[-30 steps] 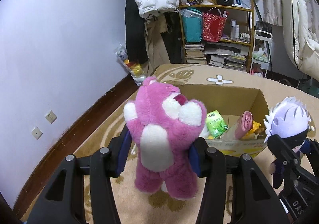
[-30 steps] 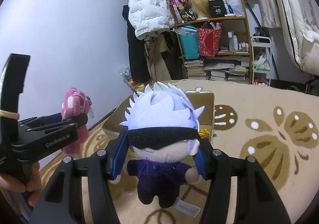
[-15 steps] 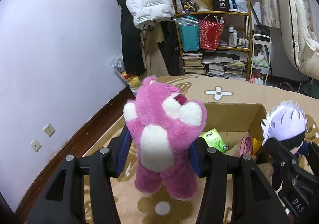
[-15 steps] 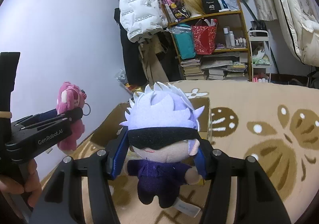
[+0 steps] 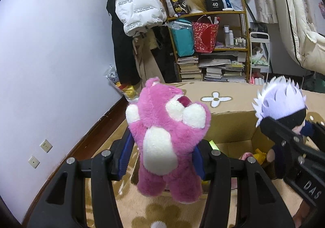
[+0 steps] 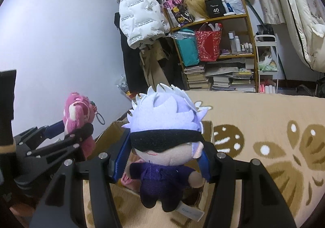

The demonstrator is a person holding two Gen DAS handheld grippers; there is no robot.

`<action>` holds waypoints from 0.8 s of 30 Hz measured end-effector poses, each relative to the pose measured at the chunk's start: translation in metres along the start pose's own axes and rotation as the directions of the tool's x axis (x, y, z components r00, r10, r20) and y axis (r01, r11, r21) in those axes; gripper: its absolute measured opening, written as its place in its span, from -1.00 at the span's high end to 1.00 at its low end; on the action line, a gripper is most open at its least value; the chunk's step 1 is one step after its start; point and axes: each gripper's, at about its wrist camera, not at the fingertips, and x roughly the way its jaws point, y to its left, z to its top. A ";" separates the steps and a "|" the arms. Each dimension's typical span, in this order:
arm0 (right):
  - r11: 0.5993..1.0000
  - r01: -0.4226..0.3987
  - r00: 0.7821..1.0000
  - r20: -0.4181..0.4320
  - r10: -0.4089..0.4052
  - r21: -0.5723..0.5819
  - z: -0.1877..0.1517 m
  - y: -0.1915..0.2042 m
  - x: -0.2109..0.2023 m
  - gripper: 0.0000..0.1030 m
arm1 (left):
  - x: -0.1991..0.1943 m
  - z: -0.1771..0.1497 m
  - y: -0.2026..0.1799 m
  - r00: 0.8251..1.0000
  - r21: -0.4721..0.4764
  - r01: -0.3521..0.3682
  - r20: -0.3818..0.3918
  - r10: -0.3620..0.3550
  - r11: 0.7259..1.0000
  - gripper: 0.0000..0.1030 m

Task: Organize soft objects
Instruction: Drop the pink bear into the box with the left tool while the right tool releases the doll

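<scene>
My left gripper [image 5: 162, 152] is shut on a pink plush bear [image 5: 166, 138] with white belly and muzzle, held upright above the near left corner of an open cardboard box [image 5: 231, 126]. My right gripper [image 6: 162, 152] is shut on a white-haired doll [image 6: 164, 136] with a black blindfold and purple clothes, held over the box [image 6: 206, 132]. The doll also shows in the left wrist view [image 5: 282, 110] at the right, and the bear in the right wrist view [image 6: 78, 110] at the left. The box holds several small items, mostly hidden.
A tan patterned carpet [image 6: 264, 126] covers the floor. A wooden shelf [image 5: 211, 45] with bags, books and bottles stands at the back. A white puffer jacket [image 5: 138, 6] hangs beside it. A lilac wall [image 5: 50, 65] runs along the left.
Both grippers have moved forward and over the box with their toys still held. The box now lies right under and behind the toys, and its contents are mostly covered.
</scene>
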 end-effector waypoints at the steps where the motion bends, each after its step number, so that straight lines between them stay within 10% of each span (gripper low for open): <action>1: 1.000 -0.002 1.000 0.000 0.002 -0.002 0.002 -0.001 0.002 -0.20 | 0.003 0.000 0.000 1.000 -0.004 0.006 -0.002 -0.006 1.000 0.02; 21: 0.999 0.031 0.994 -0.103 -0.029 0.025 -0.005 -0.016 0.032 -0.28 | 0.036 -0.011 0.000 0.998 -0.053 -0.011 -0.065 0.008 0.999 -0.17; 24: 0.999 0.044 0.994 -0.102 -0.042 0.023 -0.006 -0.018 0.030 -0.44 | 0.033 -0.011 0.000 0.998 -0.046 -0.034 -0.058 0.031 0.998 -0.44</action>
